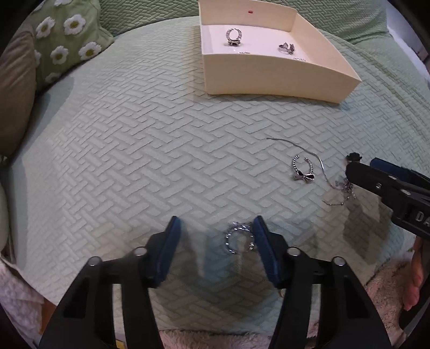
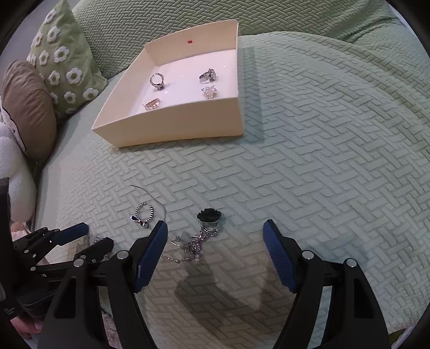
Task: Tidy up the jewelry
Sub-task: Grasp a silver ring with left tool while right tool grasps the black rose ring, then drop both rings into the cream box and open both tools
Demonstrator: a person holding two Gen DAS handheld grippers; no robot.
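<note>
A cream box [image 1: 268,77] [image 2: 174,123] sits on the green quilted cushion and holds several rings [image 2: 157,80]. My left gripper [image 1: 216,241] is open, its jaws on either side of a silver ring [image 1: 239,239] lying on the cushion, close to the right pad. A bow ring [image 1: 302,170] [image 2: 142,214] lies to the right beside a thin chain [image 1: 319,163]. My right gripper [image 2: 215,249] is open above a black rose ornament [image 2: 209,214] with a tangle of silver chains [image 2: 196,241]. The left gripper [image 2: 80,239] shows in the right wrist view at lower left.
A daisy-patterned green pillow [image 2: 61,61] and a brown pillow [image 2: 27,107] lie at the left. A white fluffy cushion [image 2: 13,171] is at the far left edge. A sofa back [image 2: 268,16] runs behind the box.
</note>
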